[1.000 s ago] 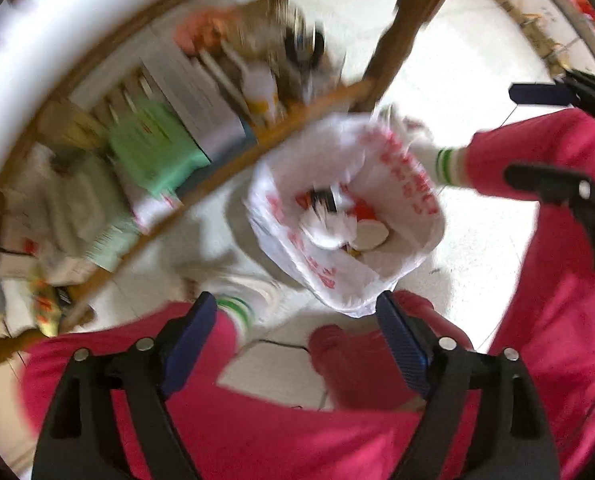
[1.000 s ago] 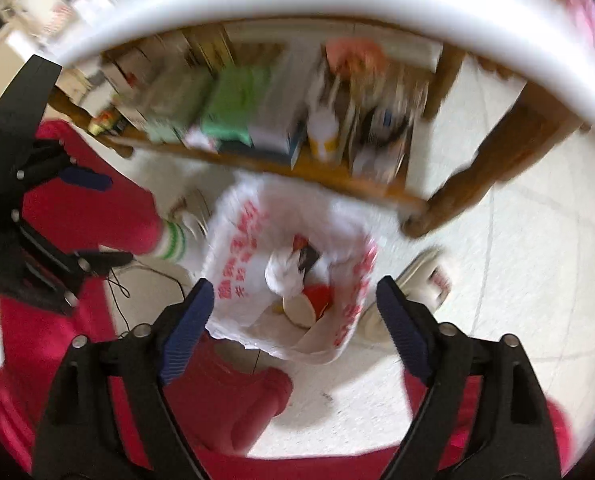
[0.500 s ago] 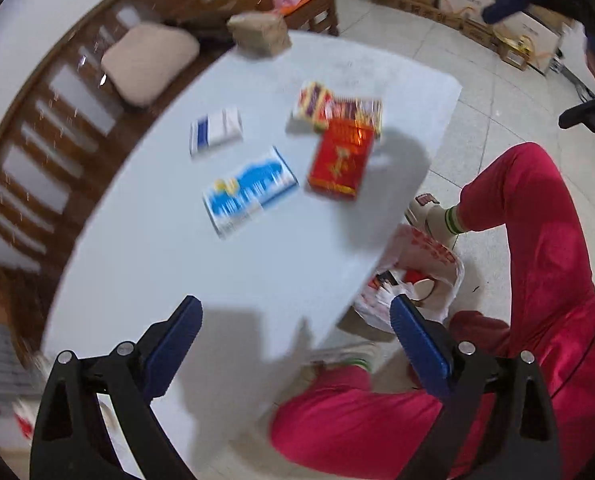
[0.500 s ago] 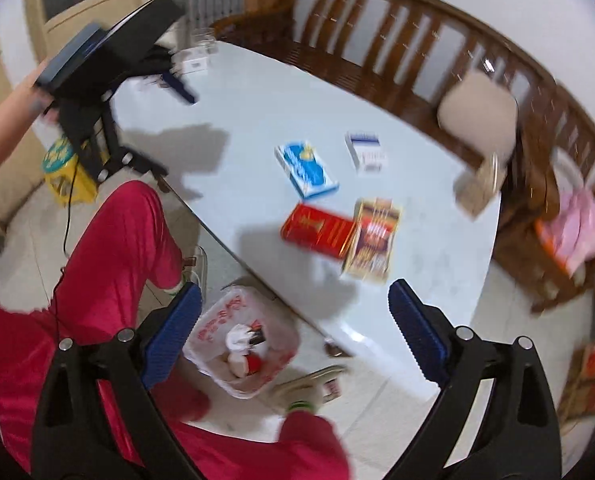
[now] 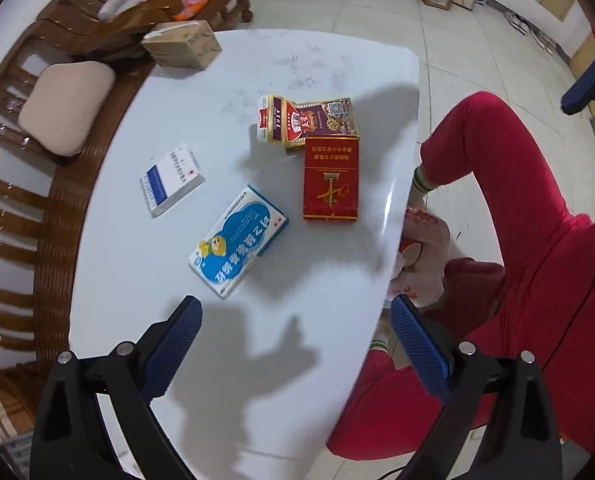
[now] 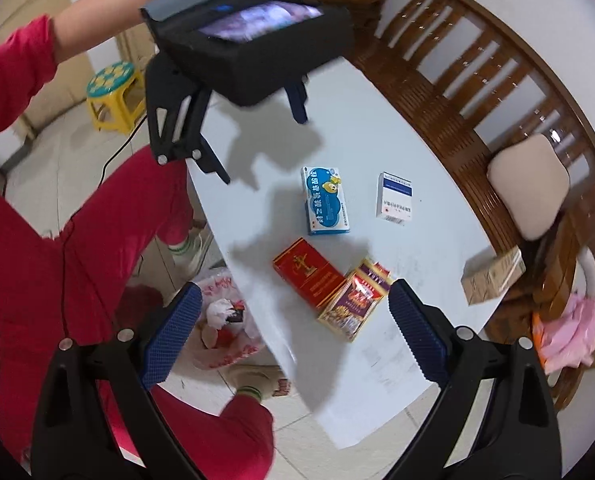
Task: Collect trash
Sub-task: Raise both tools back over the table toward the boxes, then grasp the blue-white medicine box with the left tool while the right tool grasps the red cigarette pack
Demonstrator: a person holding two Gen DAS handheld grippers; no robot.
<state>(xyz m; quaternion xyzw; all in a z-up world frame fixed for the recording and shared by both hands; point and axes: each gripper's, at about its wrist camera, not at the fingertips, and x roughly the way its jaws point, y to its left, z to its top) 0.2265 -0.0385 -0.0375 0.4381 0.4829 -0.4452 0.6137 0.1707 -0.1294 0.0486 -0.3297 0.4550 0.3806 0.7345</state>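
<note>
Right now I see both jaws spread and empty: left hand-held gripper (image 5: 293, 320), right hand-held gripper (image 6: 293, 316). Four boxes sit mid-frame on the tabletop (image 5: 145, 280) (red box (image 5: 330, 180) central); trash bag (image 6: 225, 320) lower left, on the floor.

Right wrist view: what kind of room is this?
Probably a home living room: a wooden slatted bench with a cushion runs beside a low white table, with a small plastic stool on the tiled floor behind.

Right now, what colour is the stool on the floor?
Yellow stool with a green-patterned seat; right wrist view.
</note>
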